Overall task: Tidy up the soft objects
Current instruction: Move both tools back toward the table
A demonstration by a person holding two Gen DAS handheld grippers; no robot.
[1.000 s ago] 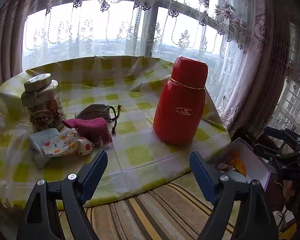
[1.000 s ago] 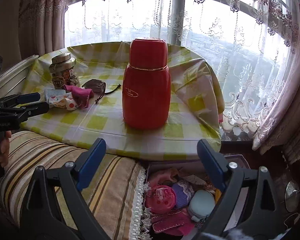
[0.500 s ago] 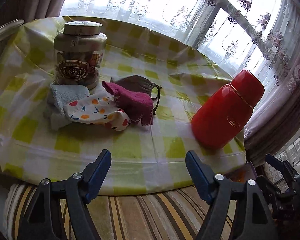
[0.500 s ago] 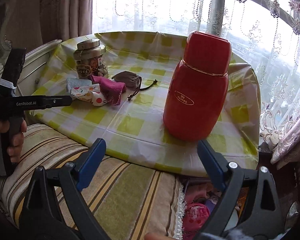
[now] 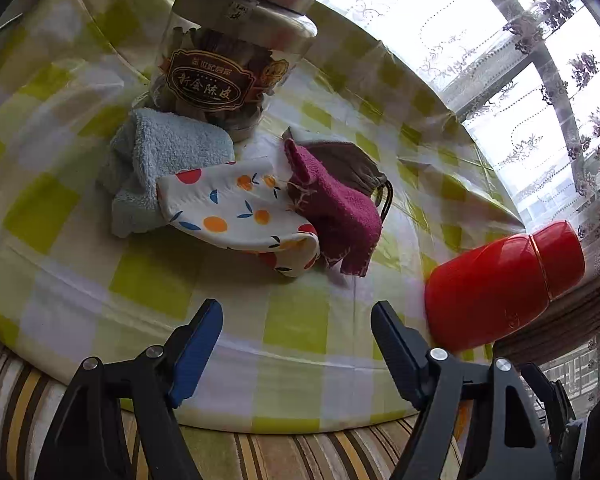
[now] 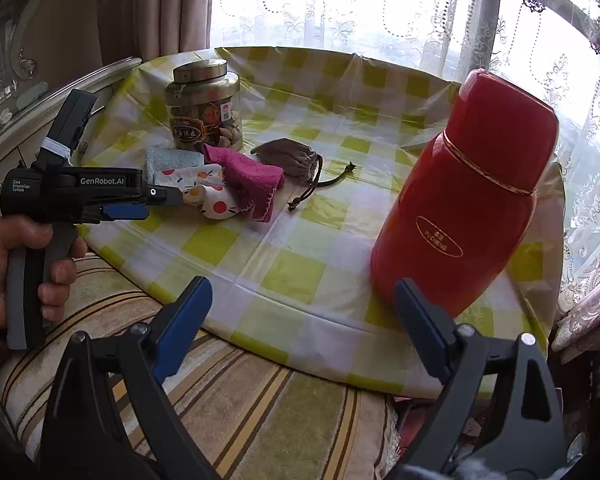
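A small pile of soft things lies on the yellow-checked table (image 5: 148, 276): a light blue towel (image 5: 160, 160), a white fruit-print cloth (image 5: 236, 212), a magenta cloth (image 5: 340, 216) and a brown drawstring pouch (image 5: 352, 164). My left gripper (image 5: 296, 308) hangs open just short of the pile, above the table's near edge, with nothing between its fingers. The right wrist view shows the same pile, magenta cloth (image 6: 252, 180) and pouch (image 6: 292, 158), with the left gripper (image 6: 160, 204) held by a hand beside it. My right gripper (image 6: 304, 286) stands open and empty over the table's front edge.
A glass jar with a metal lid (image 5: 228, 64) stands right behind the towel. A tall red flask (image 6: 468, 212) stands at the table's right, near the right gripper's right finger. A striped cushion (image 6: 260, 420) lies below the table edge. Lace curtains hang behind.
The left gripper has rolled and come down closer to the cloth pile, its jaws slightly narrower. The right gripper has swung left, so the box of soft things below has left its view.
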